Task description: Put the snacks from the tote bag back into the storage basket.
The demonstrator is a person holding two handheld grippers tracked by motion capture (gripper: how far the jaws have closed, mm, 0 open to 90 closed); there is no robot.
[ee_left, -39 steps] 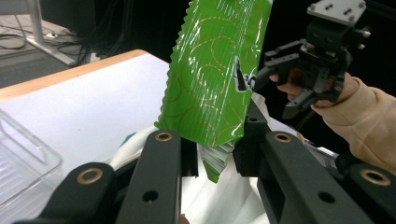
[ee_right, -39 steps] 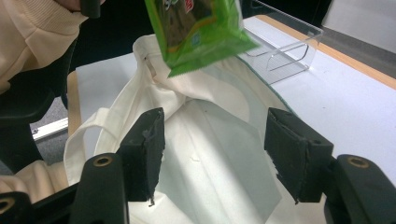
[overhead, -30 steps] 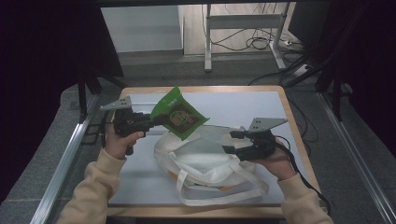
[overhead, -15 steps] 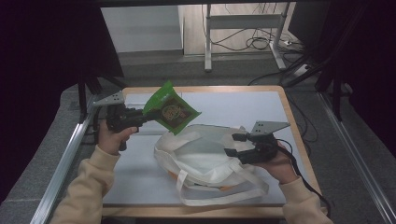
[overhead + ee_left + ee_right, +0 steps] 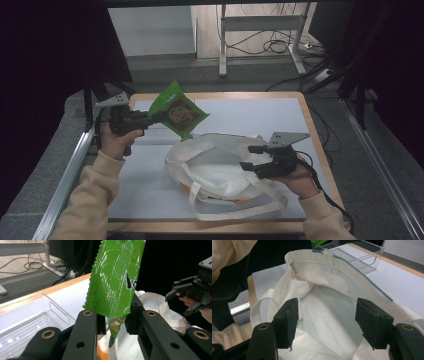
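High view: at centre left the left gripper [image 5: 156,116] clamps a corner of a green packet [image 5: 180,109] held above the table [image 5: 260,112]. A white bag [image 5: 215,167] lies at lower centre; the right gripper [image 5: 254,157] gapes over it.

Left gripper view: jaws pinch the packet [image 5: 115,282] at centre; a clear tray [image 5: 30,322] sits lower left.

Right gripper view: spread jaws frame the bag [image 5: 324,302]; the tray [image 5: 359,257] sits at top.
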